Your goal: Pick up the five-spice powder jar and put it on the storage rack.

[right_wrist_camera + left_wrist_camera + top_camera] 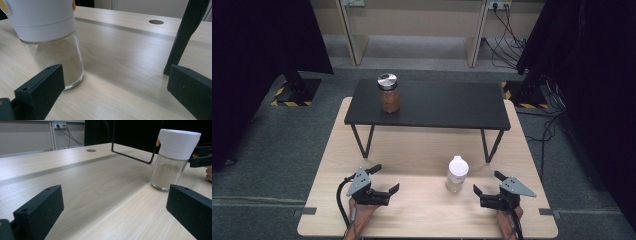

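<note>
Shaker stands upright on the tabletop, long axis vertical, white cap up, between my two grippers. Right gripper is the nearer one: shaker sits just left and slightly ahead of its jaws, not touching. Left gripper is well apart, shaker off to its right. Both grippers wide open, holding nothing. I'd go in with the right.

Grey carpet floor, black curtains both sides, beige wall panels, cables.
</note>
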